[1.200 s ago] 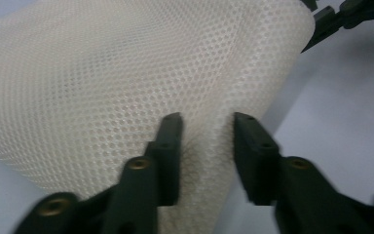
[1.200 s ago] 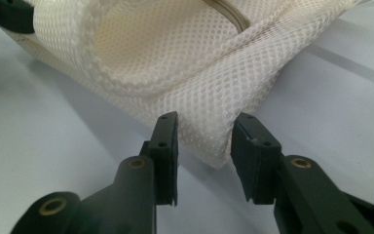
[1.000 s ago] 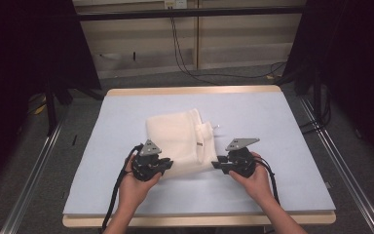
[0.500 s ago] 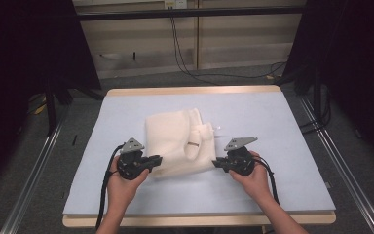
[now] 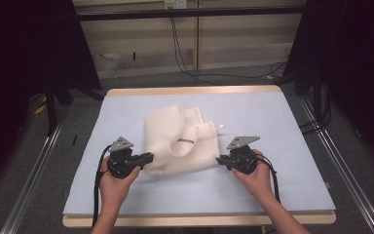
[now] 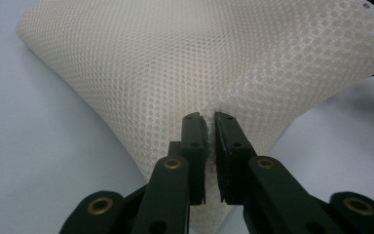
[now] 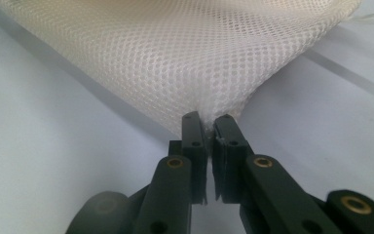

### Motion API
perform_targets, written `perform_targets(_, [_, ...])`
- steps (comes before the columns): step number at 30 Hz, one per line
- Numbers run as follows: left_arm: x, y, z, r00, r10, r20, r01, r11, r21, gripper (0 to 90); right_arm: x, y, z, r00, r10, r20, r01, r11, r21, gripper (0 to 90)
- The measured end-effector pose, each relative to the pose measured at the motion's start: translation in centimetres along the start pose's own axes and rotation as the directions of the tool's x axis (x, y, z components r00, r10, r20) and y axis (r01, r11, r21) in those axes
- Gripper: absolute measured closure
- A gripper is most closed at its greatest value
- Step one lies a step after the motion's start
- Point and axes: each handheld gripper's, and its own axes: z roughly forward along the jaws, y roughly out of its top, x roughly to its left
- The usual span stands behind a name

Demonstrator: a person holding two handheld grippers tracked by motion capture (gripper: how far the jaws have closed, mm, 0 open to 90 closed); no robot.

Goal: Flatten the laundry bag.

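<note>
Left gripper (image 6: pixel 209 127) has its jaws pinched almost together on the near left corner of the cream mesh garment (image 5: pixel 180 141); the right gripper (image 7: pixel 208 127), whose jaws have just been closing, nips the near right corner likewise. Between them the garment's near edge runs crosswise, its bulk lying beyond both on the blue table mat (image 5: pixel 253 112), rumpled and partly folded.

A cream mesh fabric garment (image 5: pixel 180 141) lies crumpled at the centre of the pale blue padded tabletop (image 5: pixel 272 117); the left tool (image 5: pixel 148 158) grips its lower-left edge, the right tool (image 5: pixel 220 161) its lower-right corner.
</note>
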Motion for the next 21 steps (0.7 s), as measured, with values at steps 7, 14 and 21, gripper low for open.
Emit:
perform_targets(7, [0.5, -0.1, 0.1, 0.9994, -0.033, -0.005, 0.033, 0.9993, -0.016, 83.7, -0.5, -0.2, -0.5, 0.9997, 0.013, 0.022, -0.013, 1.000, 0.003, 85.1])
perform_targets(14, [1.0, -0.2, 0.3, 0.9986, -0.052, 0.004, 0.052, 0.9985, -0.018, 83.7, -1.1, -0.7, -1.2, 0.9990, 0.033, 0.030, -0.033, 0.999, -0.002, 85.2])
perform_targets(21, [1.4, -0.2, 0.8, 0.9975, -0.070, 0.006, 0.070, 0.9973, -0.023, 83.8, -1.3, -1.1, -1.8, 0.9982, 0.035, 0.049, -0.035, 0.999, -0.002, 85.2])
